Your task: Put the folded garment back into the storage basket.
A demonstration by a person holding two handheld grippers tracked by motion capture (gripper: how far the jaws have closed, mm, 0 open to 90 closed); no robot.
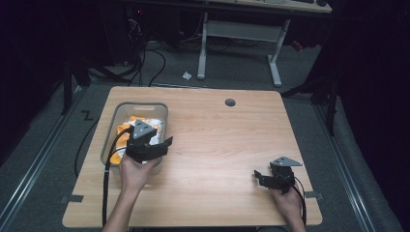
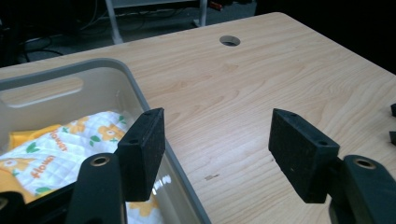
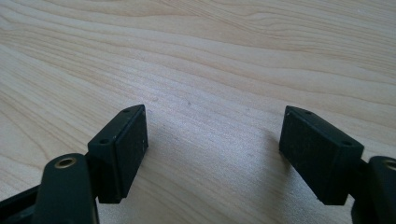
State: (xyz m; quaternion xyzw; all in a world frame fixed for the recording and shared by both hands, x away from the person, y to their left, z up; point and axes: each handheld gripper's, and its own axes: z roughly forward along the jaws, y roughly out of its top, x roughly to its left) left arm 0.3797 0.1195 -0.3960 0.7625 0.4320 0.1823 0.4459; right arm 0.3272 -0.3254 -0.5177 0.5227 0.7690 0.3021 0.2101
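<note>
A grey plastic bin [image 1: 112, 128] stands at the table's left and holds white cloth with an orange flower print [image 1: 145, 123]. In the left gripper view the cloth [image 2: 56, 147] lies inside the bin [image 2: 135, 86]. My left gripper [image 1: 162, 145] hangs over the bin's near right rim, open, nothing between its jaws; in its own view the left gripper [image 2: 217, 149] straddles that rim, one jaw over the bin, one over bare wood. My right gripper [image 1: 257, 176] rests low at the table's front right, open and empty. Its own view shows the right gripper [image 3: 212, 149] above bare wood.
The wooden table [image 1: 217, 145] has a round cable hole [image 1: 230, 102] near its far edge. Beyond it stand a white desk frame [image 1: 239, 43] and cables on the grey floor. Metal rails run along both sides of the floor.
</note>
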